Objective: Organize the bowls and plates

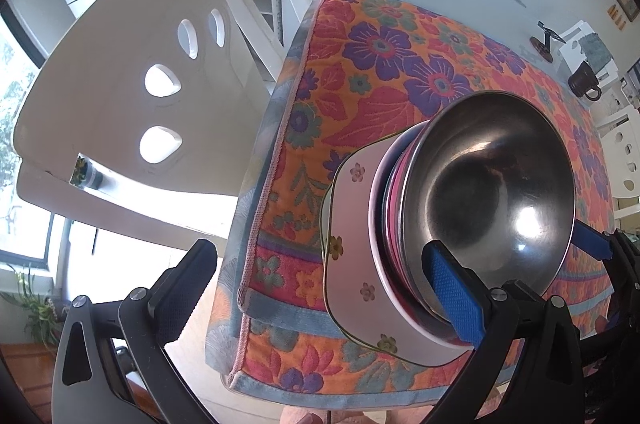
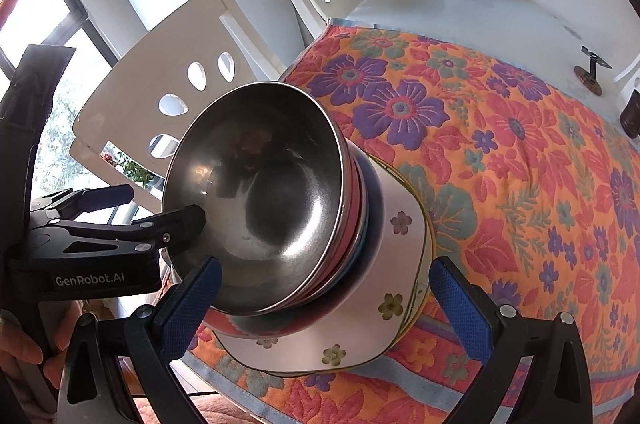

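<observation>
1. Near the front edge of the floral cloth [image 2: 520,128] sits one stack: a steel bowl [image 2: 260,192] on top, nested in coloured bowls [image 2: 352,220], all on a flowered square plate [image 2: 384,288].

2. Right gripper [image 2: 324,300] is spread wide, its blue pads either side of the stack's near side. The left pad touches or nearly touches the steel bowl's outside; the right pad is clear of the plate's edge. It holds nothing.

3. Left gripper [image 1: 320,288] is also wide open. One black finger [image 1: 180,288] hangs off the table's left edge; the other finger seems to reach over the bowl's near-left rim [image 2: 180,220]. It grips nothing.

4. Seen by the right camera, the stack lies straight ahead, slightly left. Seen by the left camera, it is off to the right. So the right gripper is better centred on it.

5. Round bowls offer no long axis; the plate's flat sides would, I judge, suit the jaws better.
</observation>
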Demonstrator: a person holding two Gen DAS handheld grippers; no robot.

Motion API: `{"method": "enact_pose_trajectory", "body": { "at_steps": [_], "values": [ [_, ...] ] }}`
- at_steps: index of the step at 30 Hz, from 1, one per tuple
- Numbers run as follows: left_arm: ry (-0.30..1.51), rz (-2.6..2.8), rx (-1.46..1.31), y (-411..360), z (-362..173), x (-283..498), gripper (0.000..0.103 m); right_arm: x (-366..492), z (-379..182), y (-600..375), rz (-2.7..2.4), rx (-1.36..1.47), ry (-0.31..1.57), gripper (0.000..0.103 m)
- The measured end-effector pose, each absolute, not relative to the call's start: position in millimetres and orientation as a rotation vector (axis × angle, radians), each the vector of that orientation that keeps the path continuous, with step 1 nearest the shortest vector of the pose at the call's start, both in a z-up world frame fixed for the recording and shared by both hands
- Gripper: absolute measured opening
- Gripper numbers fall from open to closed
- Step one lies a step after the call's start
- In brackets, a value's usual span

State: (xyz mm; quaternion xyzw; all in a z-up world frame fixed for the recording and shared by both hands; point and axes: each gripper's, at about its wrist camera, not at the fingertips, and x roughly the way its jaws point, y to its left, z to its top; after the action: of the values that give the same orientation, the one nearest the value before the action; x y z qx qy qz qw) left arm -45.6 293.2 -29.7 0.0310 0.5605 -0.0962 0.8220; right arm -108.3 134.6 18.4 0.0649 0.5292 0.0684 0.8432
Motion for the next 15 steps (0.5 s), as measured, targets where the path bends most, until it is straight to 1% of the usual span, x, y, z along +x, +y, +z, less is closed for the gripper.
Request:
{"method": "enact_pose_trajectory", "body": {
  "at_steps": [15],
  "values": [
    [1.194,-0.174,0.055,281,-29,-46,0.102,-106,19,125,0.174,0.132,1.114,0.103]
  ]
}}
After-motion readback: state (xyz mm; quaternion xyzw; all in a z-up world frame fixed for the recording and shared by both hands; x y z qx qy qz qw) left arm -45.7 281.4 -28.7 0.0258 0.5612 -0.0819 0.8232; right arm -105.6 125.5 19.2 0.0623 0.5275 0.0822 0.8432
